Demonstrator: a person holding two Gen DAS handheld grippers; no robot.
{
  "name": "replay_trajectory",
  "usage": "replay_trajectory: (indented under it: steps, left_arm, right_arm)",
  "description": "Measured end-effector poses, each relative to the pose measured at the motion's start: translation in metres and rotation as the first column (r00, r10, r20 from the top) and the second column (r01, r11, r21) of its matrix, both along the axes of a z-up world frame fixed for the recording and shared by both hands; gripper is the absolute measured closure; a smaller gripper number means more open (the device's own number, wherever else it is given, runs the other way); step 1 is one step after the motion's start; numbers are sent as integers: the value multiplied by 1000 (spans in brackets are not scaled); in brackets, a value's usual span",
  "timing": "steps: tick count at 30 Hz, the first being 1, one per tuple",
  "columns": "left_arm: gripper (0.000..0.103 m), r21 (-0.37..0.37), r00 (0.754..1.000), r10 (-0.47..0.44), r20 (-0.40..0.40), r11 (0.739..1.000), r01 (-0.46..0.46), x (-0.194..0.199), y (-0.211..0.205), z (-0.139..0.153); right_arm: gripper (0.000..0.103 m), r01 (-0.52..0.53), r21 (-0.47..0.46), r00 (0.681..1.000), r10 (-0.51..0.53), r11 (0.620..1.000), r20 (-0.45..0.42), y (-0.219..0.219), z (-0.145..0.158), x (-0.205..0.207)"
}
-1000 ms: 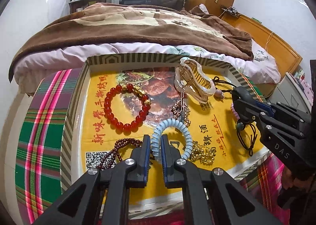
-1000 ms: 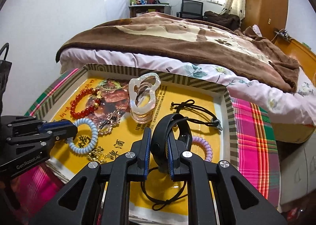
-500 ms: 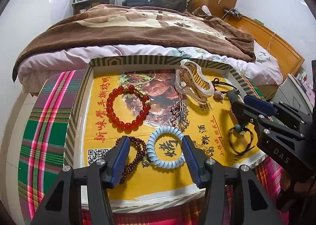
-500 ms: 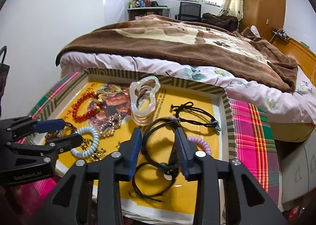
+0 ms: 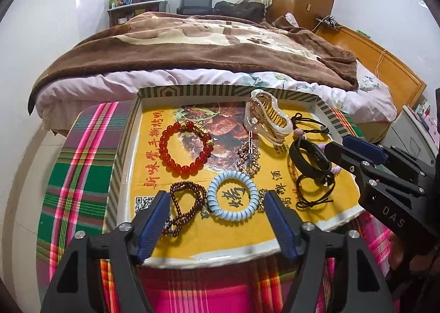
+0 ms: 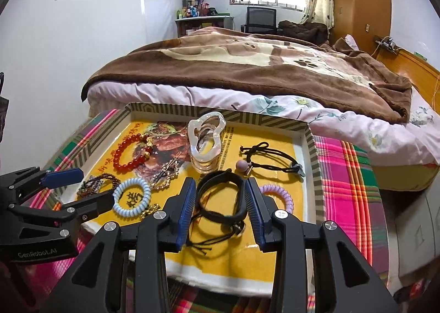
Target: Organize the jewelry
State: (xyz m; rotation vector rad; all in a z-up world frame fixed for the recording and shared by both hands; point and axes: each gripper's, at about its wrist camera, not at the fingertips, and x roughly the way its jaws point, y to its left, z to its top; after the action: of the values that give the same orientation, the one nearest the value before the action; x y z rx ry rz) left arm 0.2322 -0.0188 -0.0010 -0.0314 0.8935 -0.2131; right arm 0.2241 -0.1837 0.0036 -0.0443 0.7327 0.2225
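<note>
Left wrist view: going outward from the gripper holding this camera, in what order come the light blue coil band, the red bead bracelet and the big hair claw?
1. Light blue coil band: between the open fingers of the left gripper, untouched.
2. Red bead bracelet: farther up the tray, to the left.
3. Hair claw: farthest, near the tray's back rim, to the right.

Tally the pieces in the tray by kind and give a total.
Beaded bracelets: 2, red and dark maroon
Coil hair ties: 2, pale blue and lilac
Claw clips: 1
Black bands and cords: 3
Gold chain pieces: 2
Total: 10
</note>
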Motion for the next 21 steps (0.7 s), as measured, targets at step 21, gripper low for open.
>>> replay_trajectory:
  steps: [21]
  left_arm:
    - [10,85,990,95,109,991,-104,-109,-2,25]
  right_arm:
    - [50,127,27,992,-127,991,-10,-11,3,-112]
